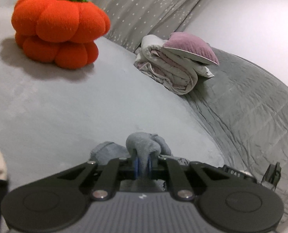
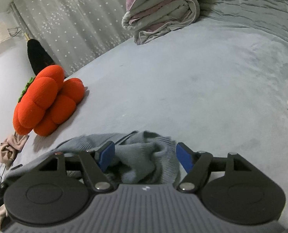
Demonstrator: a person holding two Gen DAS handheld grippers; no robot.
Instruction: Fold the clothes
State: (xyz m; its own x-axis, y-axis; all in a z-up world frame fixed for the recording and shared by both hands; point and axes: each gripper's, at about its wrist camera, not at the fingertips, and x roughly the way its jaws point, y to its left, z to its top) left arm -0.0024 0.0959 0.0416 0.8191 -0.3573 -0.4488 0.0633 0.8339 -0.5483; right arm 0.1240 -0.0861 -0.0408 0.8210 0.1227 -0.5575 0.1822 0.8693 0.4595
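We find the left gripper [image 1: 143, 165] clenched on a bunched grey garment [image 2: 142, 159] low over the bed [image 2: 182, 77]; right gripper [image 2: 144, 157] released astride it. Garment's axis indeterminate.

soft knit garment [image 2: 144, 159], matt plastic tongs [image 2: 145, 156].

An orange pumpkin cushion [image 1: 58, 29] topped in green, a grey star-speckled curtain [image 1: 144, 5], a mauve and off-white folded quilt [image 1: 175, 62], a grey-blue garment [image 2: 144, 159] and blue gripper pads [image 2: 106, 156] are seen on a pale grey bed [image 1: 76, 104].
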